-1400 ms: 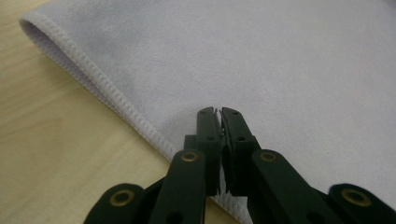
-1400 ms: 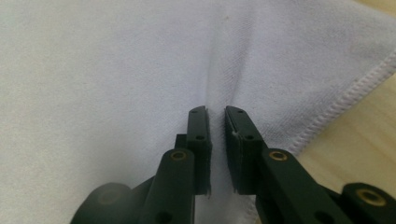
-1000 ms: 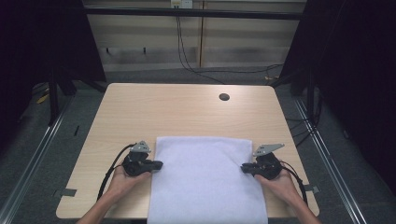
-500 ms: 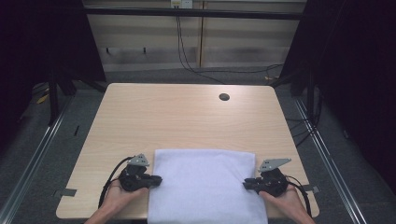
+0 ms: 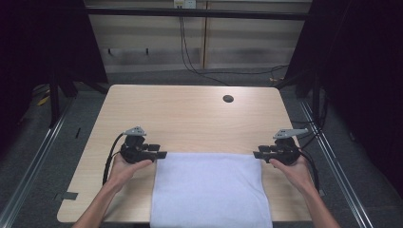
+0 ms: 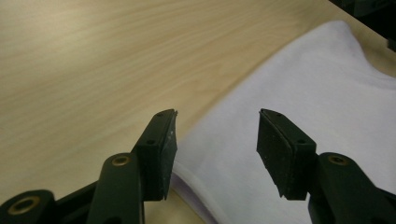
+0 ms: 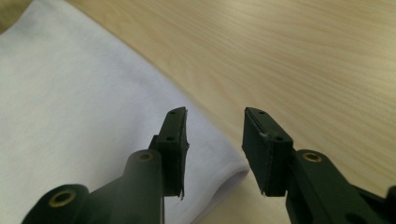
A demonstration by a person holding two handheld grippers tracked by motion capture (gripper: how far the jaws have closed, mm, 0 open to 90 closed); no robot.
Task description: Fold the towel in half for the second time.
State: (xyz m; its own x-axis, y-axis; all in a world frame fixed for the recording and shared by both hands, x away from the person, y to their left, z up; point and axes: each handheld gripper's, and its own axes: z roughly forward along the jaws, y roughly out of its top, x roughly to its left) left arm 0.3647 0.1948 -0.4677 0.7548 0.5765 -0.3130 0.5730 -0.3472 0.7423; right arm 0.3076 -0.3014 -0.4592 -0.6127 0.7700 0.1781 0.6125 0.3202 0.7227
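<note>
The left tool [image 5: 160,155] has its jaws spread apart with nothing pinched between them; they have just been opening, and in the left gripper view [image 6: 217,140] the pads hang free above the far left corner of the white cloth [image 5: 209,190], which lies flat below the gap. The right tool [image 5: 258,154] is likewise released, its jaws having just opened, and in the right gripper view [image 7: 215,140] the cloth's far right corner lies under them untouched. Each tool sits just beside its corner of the cloth, jaws pointing inward toward each other, with a hand [image 5: 126,166] behind the left one and a hand [image 5: 294,170] behind the right. A second ago both tools were clamped on the cloth's side edges, with the cloth reaching farther up the tabletop; half a second ago they were lower and still gripping; now the cloth's far edge has been drawn nearer to the person and let go, and the cloth hangs over the near edge. The pale wooden tabletop [image 5: 190,114] has a dark round cable hole [image 5: 228,99] near its far right. Beyond it are grey floor, cables [image 5: 190,57] and a light panelled wall between dark curtains.
</note>
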